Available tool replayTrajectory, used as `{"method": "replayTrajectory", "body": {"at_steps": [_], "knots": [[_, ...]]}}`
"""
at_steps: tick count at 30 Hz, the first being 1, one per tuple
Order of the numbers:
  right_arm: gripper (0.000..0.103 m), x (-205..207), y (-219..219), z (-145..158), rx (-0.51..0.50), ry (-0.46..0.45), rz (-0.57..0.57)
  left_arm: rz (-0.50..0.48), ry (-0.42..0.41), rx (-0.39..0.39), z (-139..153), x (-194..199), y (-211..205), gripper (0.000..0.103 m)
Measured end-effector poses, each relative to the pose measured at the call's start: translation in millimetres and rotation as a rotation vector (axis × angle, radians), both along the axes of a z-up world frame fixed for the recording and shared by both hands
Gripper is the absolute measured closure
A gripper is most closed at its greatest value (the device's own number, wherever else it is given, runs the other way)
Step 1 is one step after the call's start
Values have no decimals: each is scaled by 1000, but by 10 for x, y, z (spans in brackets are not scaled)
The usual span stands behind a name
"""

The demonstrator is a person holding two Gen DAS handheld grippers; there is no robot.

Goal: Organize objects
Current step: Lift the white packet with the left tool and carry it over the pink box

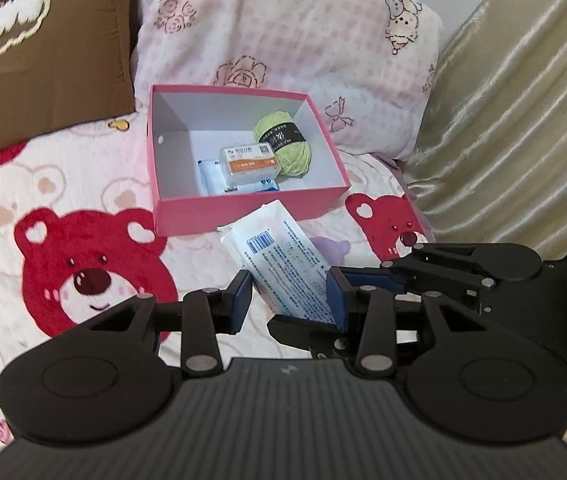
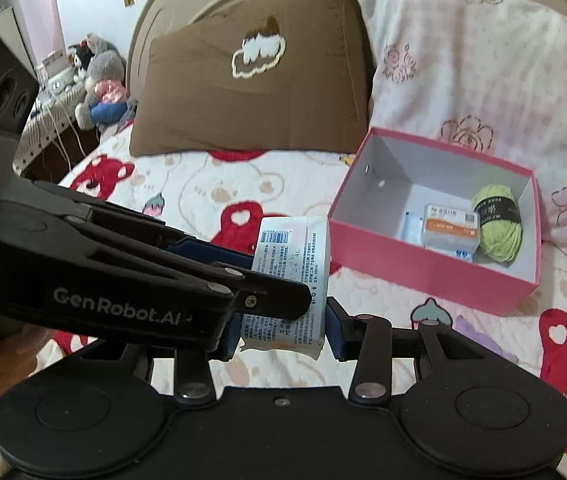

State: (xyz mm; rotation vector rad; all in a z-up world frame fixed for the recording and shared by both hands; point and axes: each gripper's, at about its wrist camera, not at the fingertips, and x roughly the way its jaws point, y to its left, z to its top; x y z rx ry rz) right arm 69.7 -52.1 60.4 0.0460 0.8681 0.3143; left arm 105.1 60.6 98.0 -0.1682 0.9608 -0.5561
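Note:
A white tissue pack (image 1: 279, 252) with a barcode and printed text is held above the bear-print blanket, just in front of a pink box (image 1: 243, 208). My right gripper (image 2: 283, 332) is shut on the pack (image 2: 295, 272). My left gripper (image 1: 289, 300) is open, its jaws around the pack's near end with a gap on the left side. The box (image 2: 435, 280) holds a green yarn ball (image 1: 283, 144), an orange-labelled clear case (image 1: 251, 164) and a flat blue-and-white packet (image 1: 211, 178).
A brown cushion (image 1: 43, 60) and a pink checked pillow (image 1: 283, 32) lean behind the box. A gold curtain (image 1: 523, 120) hangs to the right. Plush toys (image 2: 99, 80) sit on a side table beyond the bed's far left edge.

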Motion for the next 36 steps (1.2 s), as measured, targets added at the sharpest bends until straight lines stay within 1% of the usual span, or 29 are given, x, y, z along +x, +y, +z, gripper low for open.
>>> {"method": "replayTrajectory", "body": {"at_steps": [2, 4, 6, 10, 12, 15, 18, 23, 25, 28, 30, 36], "knots": [[56, 29, -21, 32, 21, -8, -13, -10, -2, 20, 72, 57, -26, 65], [56, 78, -62, 68, 43, -15, -23, -4, 17, 25, 134, 146, -34, 64], [56, 129, -92, 108, 65, -19, -29, -7, 37, 49, 223, 233, -52, 64], [56, 189, -153, 165, 127, -57, -18, -38, 24, 126, 398, 327, -111, 64], [56, 242, -186, 166, 158, -65, -30, -46, 19, 162, 428, 411, -172, 63], [56, 375, -254, 142, 180, -72, -56, -60, -9, 183, 413, 562, -253, 63], [56, 528, -335, 103, 164, -84, -84, -60, -17, 180, 309, 775, -350, 62], [56, 910, -533, -110, 142, -47, -146, -90, -2, 187, 24, 1231, -580, 61], [56, 1060, -633, -228, 156, -18, -160, -99, 29, 211, -77, 1388, -661, 61], [56, 1223, -722, -374, 178, 0, -159, -98, 31, 250, -181, 1530, -758, 61], [56, 1305, -746, -451, 178, -2, -164, -95, 33, 261, -259, 1630, -804, 61], [56, 1602, -842, -727, 234, 36, -185, -69, 63, 297, -537, 1929, -849, 61]]}}
